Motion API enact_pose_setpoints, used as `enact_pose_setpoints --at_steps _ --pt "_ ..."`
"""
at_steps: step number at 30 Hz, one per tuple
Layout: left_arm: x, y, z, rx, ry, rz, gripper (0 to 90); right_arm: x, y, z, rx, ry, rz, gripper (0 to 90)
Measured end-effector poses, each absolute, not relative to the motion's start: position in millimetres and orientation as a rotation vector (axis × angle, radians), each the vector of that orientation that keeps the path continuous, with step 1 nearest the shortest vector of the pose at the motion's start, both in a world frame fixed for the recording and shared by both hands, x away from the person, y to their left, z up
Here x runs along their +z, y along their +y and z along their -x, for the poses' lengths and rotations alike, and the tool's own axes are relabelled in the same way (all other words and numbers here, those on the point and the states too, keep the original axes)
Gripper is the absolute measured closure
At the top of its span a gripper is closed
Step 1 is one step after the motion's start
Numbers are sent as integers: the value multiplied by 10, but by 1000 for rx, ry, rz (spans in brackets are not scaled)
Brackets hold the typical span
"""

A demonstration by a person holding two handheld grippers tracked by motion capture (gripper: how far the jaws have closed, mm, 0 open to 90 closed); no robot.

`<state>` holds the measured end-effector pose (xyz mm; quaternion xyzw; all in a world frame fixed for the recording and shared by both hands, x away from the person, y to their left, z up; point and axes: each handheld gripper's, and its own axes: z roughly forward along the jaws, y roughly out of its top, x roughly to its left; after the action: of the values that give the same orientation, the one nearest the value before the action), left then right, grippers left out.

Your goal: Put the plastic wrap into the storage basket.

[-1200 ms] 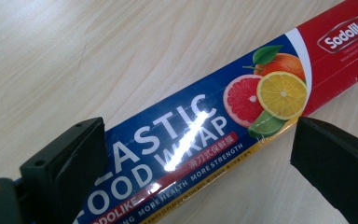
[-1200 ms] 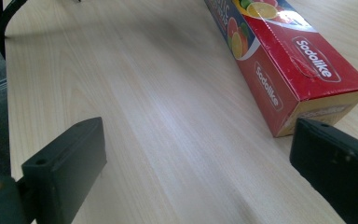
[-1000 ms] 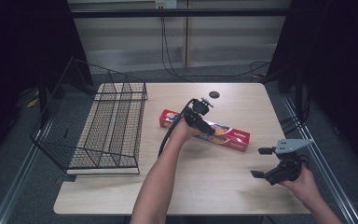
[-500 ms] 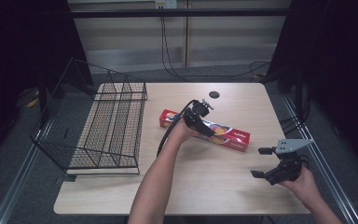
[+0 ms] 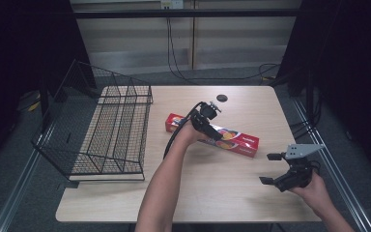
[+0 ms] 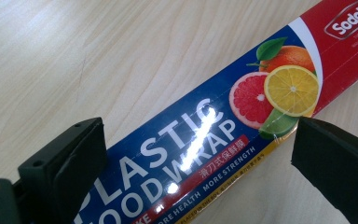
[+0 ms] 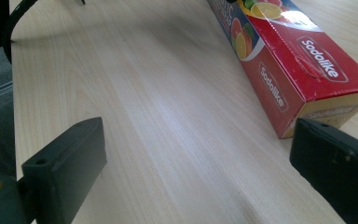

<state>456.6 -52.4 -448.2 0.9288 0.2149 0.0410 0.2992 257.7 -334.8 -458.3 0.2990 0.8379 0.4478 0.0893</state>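
Observation:
A long red and blue plastic food wrap box (image 5: 232,139) lies flat on the wooden table (image 5: 212,193), running from centre toward the right. My left gripper (image 5: 211,126) hovers just over the box's middle, open, its jaws straddling the box (image 6: 205,135) without touching it. My right gripper (image 5: 269,168) sits low near the table's right front, open and holding nothing. In the right gripper view the box's red end (image 7: 307,79) lies ahead and to the right of its open jaws.
A black wire dish rack (image 5: 111,130) stands on the table's left side. A small dark round disc (image 5: 221,98) lies near the far edge. The left gripper's black cable (image 5: 174,137) loops down along the forearm.
The left gripper has shifted slightly along the box; the right gripper has barely moved.

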Motion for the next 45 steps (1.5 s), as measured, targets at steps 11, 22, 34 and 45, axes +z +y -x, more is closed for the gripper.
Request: enact_pose_setpoints --at_steps 11,22,34,45 --pt "-4478 -521 -4588 108 587 -2459 48 -4587 -3389 -2585 1372 2474 -931 37" --pt "-4454 -462 -4510 71 543 -2453 102 -4569 -3418 -2592 1410 2449 -948 37" --pt "-4496 -547 -4584 110 556 -2459 22 -4559 -3413 -2591 1428 2447 -936 37" --pt "-4533 -544 -4616 66 571 -2481 27 -4550 -3429 -2585 1451 2442 -934 37"
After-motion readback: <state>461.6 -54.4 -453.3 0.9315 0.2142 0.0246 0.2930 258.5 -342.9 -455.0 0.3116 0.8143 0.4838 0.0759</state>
